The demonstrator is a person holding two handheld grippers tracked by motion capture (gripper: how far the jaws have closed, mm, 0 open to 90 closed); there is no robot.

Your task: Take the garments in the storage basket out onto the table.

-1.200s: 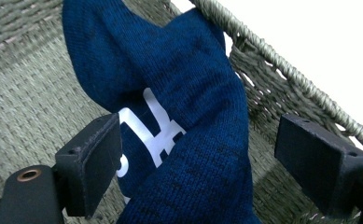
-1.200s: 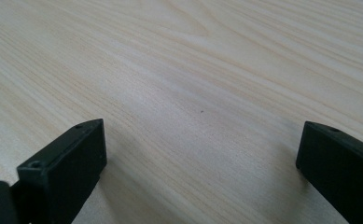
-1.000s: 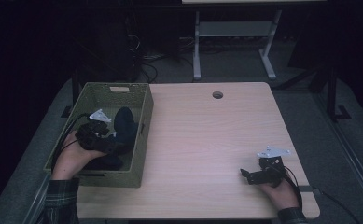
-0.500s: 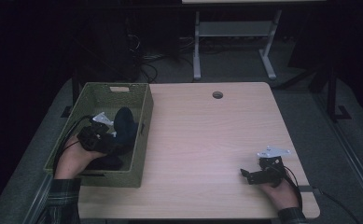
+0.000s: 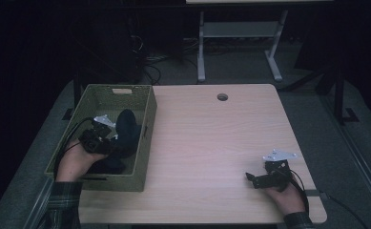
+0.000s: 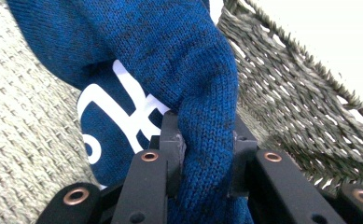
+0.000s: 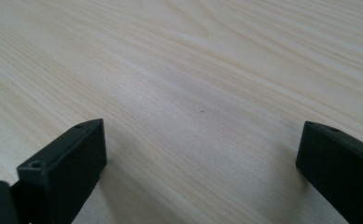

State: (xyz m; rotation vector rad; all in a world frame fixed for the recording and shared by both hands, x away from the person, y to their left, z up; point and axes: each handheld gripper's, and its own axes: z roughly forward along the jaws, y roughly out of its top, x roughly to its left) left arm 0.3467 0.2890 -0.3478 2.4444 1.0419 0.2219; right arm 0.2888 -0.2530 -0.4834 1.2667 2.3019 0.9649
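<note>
The high view looks forward and down from above the near edge of the desk (image 5: pixel 211 138), taking in its whole top, the woven basket (image 5: pixel 147 143) at the left and the dark floor beyond. The left gripper view sits very close inside that same basket (image 6: pixel 305 107), facing along its jaws at blue knitted cloth (image 6: pixel 179 70). The right gripper view lies low over the desk (image 7: pixel 207 60), near its right corner, looking across bare wood.

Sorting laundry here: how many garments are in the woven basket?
1 visible: a blue knit garment inside the woven basket, pinched by the left hand-held gripper. More may lie hidden beneath it.
</note>
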